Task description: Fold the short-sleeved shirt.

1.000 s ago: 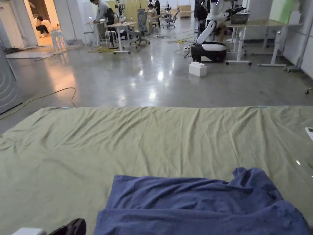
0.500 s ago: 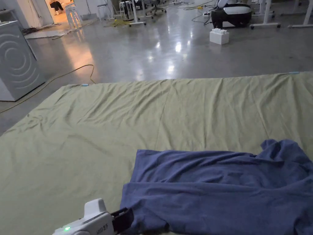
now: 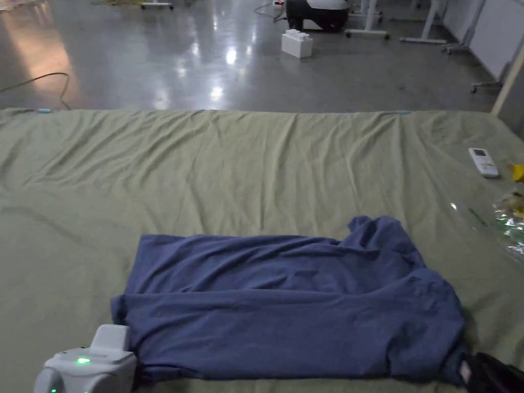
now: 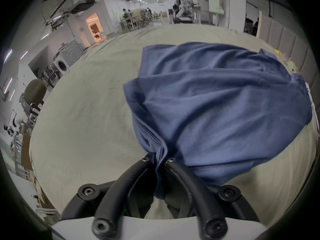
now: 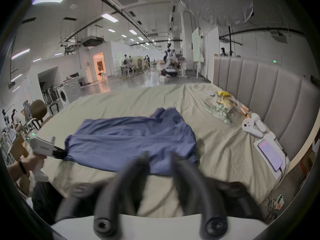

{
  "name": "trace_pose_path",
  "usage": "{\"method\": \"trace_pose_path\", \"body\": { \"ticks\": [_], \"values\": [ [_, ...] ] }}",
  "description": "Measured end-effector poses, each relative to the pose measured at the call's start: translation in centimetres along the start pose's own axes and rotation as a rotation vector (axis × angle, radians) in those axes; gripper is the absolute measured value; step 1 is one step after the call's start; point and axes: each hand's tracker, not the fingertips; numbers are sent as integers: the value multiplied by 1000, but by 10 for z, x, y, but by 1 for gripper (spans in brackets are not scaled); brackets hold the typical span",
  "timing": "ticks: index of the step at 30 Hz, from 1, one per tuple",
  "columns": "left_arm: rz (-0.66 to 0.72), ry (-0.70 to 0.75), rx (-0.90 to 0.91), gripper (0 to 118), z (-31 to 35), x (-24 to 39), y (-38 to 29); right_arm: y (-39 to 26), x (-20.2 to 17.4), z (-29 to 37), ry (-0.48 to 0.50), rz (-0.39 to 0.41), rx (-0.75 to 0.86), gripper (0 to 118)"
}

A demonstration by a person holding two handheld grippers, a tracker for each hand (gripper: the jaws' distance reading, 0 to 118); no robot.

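Observation:
A blue short-sleeved shirt [image 3: 286,302] lies crumpled and partly doubled over on the green bed sheet [image 3: 256,169], its sleeve bunched at the far right. My left gripper [image 3: 137,372] sits at the shirt's near left corner. In the left gripper view both jaws of the left gripper [image 4: 160,159] pinch the hemmed corner of the shirt [image 4: 216,96]. The right gripper [image 3: 492,376] shows as a dark shape by the near right corner. In the right gripper view the blurred right gripper [image 5: 159,154] has its jaws apart just before the shirt [image 5: 131,136] edge, holding nothing. The left gripper [image 5: 59,154] also appears there, in a hand.
A white remote [image 3: 483,162] and crinkled plastic bags [image 3: 509,220] lie on the sheet at the right. A padded headboard [image 5: 259,96] bounds that side, with a white controller [image 5: 249,126] and a phone [image 5: 270,153] beside it. Beyond the bed is polished floor with a white block [image 3: 297,43].
The head camera has tilted down and panned. The left gripper reached the shirt's near left corner and shut on it. The right gripper has come into view at the near right corner.

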Motion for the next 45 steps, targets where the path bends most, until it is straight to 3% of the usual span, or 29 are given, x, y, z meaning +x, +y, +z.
{"method": "trace_pose_path", "body": {
  "ticks": [1, 2, 8, 9, 10, 12, 13, 16, 17, 20, 22, 26, 30, 35, 39, 40, 41, 43, 44, 45],
  "values": [
    [14, -7, -13, 11, -2, -2, 3, -2, 5, -18, -18, -1, -43, 66],
    [11, -13, -23, 11, -2, -3, 5, -6, 11, -35, -34, 9, -72, 81],
    [-3, -13, 20, 10, -1, -3, -6, -27, 59, -127, -121, -156, -185, 82],
    [-1, -12, 27, 10, -2, -4, -7, -31, 63, -139, -151, -157, -212, 79],
    [-3, -7, 36, 10, -3, -3, -9, -37, 68, -154, -169, -171, -255, 63],
    [-15, -1, 45, 10, -2, -1, -10, -49, 69, -170, -109, -158, -296, 25],
    [-19, 3, 46, 10, 0, 0, -9, -53, 62, -171, -74, -109, -261, 19],
    [-4, -1, 59, 10, 1, -3, -12, -54, 33, -174, -106, 90, -281, 9],
    [8, -13, 64, 10, 1, -8, -11, -51, 32, -177, -118, 94, -292, 8],
    [167, -178, -4, 8, 7, -42, 2, -36, 46, -171, -106, -32, -274, 7],
    [195, -199, 44, 8, 29, -59, 11, -22, 40, -151, -180, 23, -177, 7],
    [314, -285, 227, 8, 99, -85, 9, 5, 31, -101, -146, -17, -94, 7],
    [177, -182, 202, 8, 126, -85, -7, 5, 26, -63, -163, 4, -78, 7],
    [166, -226, 131, 8, 138, -82, -68, -32, 35, -11, -155, -77, -167, 7],
    [68, -238, 30, 9, 120, -68, -103, -69, 34, -4, -134, -46, -268, 7],
    [66, -213, 35, 18, 114, -65, -109, -75, 34, -6, -150, -27, -289, 9],
    [78, -200, 30, 33, 109, -64, -113, -79, 35, -8, -148, -26, -294, 20],
    [135, -167, 19, 76, 102, -71, -117, -85, 37, -11, -152, -19, -357, 73],
    [173, -155, 38, 79, 103, -76, -119, -87, 40, -13, -165, -3, -358, 78],
    [202, -154, 61, 79, 108, -81, -118, -87, 42, -10, -170, 11, -346, 76]
  ]
}}
